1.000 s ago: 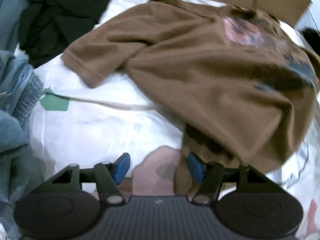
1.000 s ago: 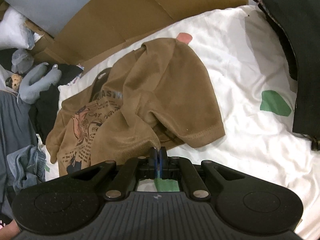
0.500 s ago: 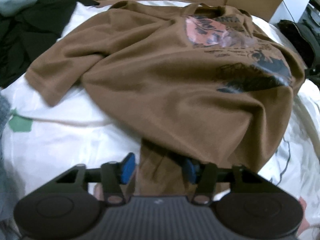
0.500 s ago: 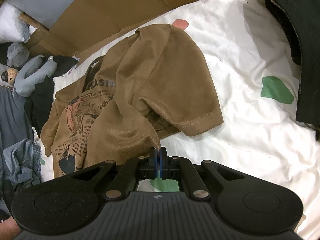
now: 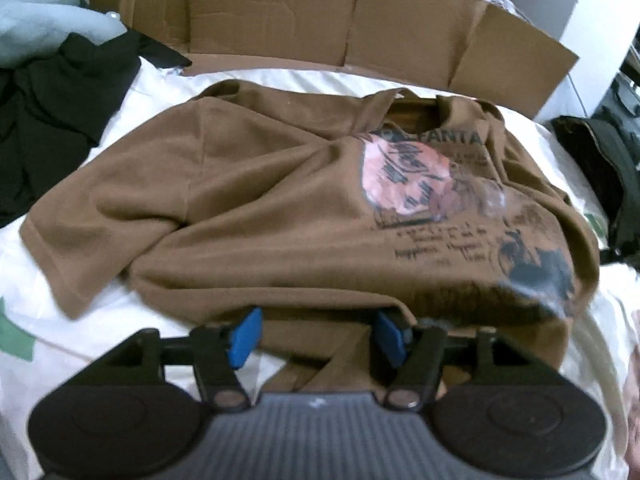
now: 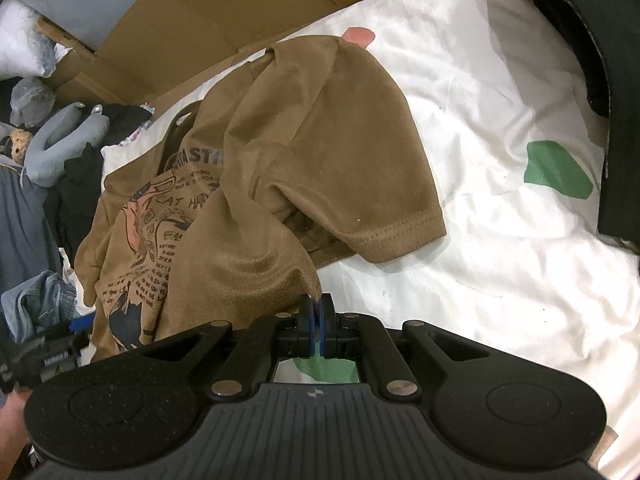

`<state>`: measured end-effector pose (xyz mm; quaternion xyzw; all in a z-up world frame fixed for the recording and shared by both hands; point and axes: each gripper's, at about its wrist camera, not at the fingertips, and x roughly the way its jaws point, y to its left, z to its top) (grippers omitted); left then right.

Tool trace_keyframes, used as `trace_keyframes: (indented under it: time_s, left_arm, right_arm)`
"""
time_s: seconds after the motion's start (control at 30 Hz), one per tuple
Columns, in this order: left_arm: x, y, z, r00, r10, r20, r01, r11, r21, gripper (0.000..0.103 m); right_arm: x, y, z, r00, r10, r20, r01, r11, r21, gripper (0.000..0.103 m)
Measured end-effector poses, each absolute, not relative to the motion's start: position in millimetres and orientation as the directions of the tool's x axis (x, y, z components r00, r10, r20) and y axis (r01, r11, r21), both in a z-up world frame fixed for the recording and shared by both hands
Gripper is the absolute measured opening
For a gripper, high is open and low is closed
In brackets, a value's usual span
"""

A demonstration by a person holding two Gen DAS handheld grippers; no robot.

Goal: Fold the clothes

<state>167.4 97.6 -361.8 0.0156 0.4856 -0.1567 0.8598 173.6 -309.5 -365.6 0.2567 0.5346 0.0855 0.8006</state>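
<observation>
Left wrist view, risk: left gripper [image 5: 316, 336] jaws are opening with the hem of the brown T-shirt [image 5: 304, 216] between them, pads apart from it; the hem may slump and bunch.
Left wrist view, shirt: print side up, rumpled, sleeve spread left, lying on the white sheet [image 5: 100, 332].
Right wrist view, risk: right gripper [image 6: 316, 320] is clamped tight on a shirt corner; a hard pull could drag the brown T-shirt [image 6: 320, 152] askew.
Right wrist view, shirt: doubled over, sleeve uppermost, mid-sheet.

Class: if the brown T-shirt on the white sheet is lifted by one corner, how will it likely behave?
The brown T-shirt probably hangs limp: it already drapes in soft folds from the right tool pinching its hem. Likely light; its sleeve would trail.
</observation>
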Motion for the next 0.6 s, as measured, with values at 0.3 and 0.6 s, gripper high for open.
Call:
trace_keyframes:
  time_s: [0.3, 0.6]
  left_arm:
    - [162.7, 95.6, -370.9, 0.455, -0.156, -0.877, 0.175, 0.981, -0.084, 0.073]
    - [163.9, 120.2, -382.7, 0.429, -0.239, -0.871, 0.010, 0.966, -0.259, 0.070]
  right_arm:
    - [175.4, -309.0, -369.7, 0.399, 0.410, -0.820, 0.131, 0.860, 0.494, 0.000]
    - [175.7, -305.9, -373.8, 0.389, 0.408, -0.826, 0.124, 0.865, 0.486, 0.000]
